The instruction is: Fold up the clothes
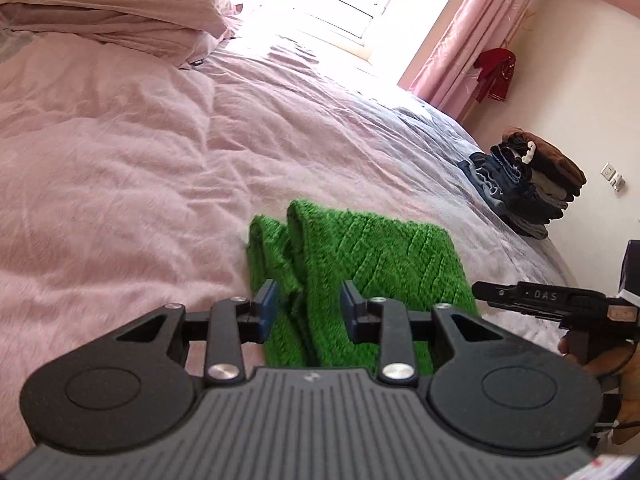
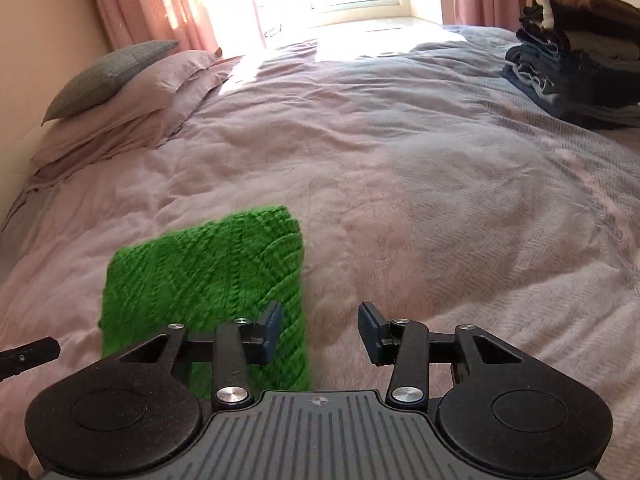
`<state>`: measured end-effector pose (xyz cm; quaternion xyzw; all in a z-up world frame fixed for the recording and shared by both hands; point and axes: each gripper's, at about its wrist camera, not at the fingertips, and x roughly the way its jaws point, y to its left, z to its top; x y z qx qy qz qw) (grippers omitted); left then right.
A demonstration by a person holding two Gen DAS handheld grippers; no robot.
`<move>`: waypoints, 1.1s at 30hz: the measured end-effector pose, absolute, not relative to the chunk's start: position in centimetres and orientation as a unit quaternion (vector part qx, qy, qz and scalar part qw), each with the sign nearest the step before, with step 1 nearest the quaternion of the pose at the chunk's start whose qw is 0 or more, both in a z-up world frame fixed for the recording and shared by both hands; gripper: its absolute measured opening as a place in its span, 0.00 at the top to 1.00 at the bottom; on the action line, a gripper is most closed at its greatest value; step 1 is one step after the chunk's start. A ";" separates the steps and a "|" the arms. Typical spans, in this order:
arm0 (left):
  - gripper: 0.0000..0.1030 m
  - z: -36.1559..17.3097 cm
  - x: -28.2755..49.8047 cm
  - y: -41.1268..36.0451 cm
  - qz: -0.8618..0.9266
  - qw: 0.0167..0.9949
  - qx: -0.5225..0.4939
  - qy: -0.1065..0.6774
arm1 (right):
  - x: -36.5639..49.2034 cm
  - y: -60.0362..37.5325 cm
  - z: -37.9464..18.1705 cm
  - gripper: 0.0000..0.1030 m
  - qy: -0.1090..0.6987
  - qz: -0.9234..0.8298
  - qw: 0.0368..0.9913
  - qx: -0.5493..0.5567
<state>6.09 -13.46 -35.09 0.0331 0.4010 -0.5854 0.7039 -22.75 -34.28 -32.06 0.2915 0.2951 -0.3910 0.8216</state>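
Note:
A bright green knitted garment lies folded into a thick rectangle on the pink bed cover. My left gripper is open just above its near edge, the jaws spread with green knit showing between them, not pinched. In the right wrist view the same green knit lies low and left. My right gripper is open, its left finger over the garment's right edge, its right finger over bare cover. The right gripper's body shows at the left view's right edge, held by a hand.
A stack of folded dark clothes sits near the bed's far right edge, also in the right view. Pink pillows and a grey pillow lie at the head. Pink curtains flank a bright window.

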 end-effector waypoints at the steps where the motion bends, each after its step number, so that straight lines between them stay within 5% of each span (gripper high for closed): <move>1: 0.73 -35.2 6.3 -14.6 -0.591 0.698 0.032 0.403 | -22.4 -34.9 -32.2 0.61 0.295 -0.391 0.820 0.295; 12: 0.65 -40.1 9.2 -20.7 -0.578 0.660 0.000 0.480 | -21.3 -37.3 -34.2 0.61 0.301 -0.366 0.838 0.273; 14: 0.70 -40.5 9.4 -21.0 -0.582 0.647 -0.026 0.491 | -21.1 -37.5 -34.6 0.61 0.303 -0.362 0.838 0.273; 15: 0.87 -40.4 9.4 -20.9 -0.586 0.644 -0.033 0.490 | -21.0 -37.6 -34.7 0.61 0.304 -0.362 0.838 0.273; 18: 0.89 -38.6 8.8 -20.1 -0.595 0.662 -0.025 0.456 | -20.6 -37.2 -34.4 0.61 0.307 -0.363 0.842 0.256; 23: 0.89 -36.5 9.6 -18.3 -0.581 0.689 -0.016 0.433 | -18.6 -35.9 -33.6 0.61 0.312 -0.334 0.867 0.200; 30: 0.86 -40.8 10.9 -19.5 -0.548 0.712 0.015 0.439 | -14.2 -33.6 -35.8 0.61 0.366 -0.320 0.869 0.088; 33: 0.73 -40.5 10.4 -18.7 -0.548 0.719 0.021 0.426 | -15.3 -33.5 -35.8 0.61 0.350 -0.318 0.876 0.096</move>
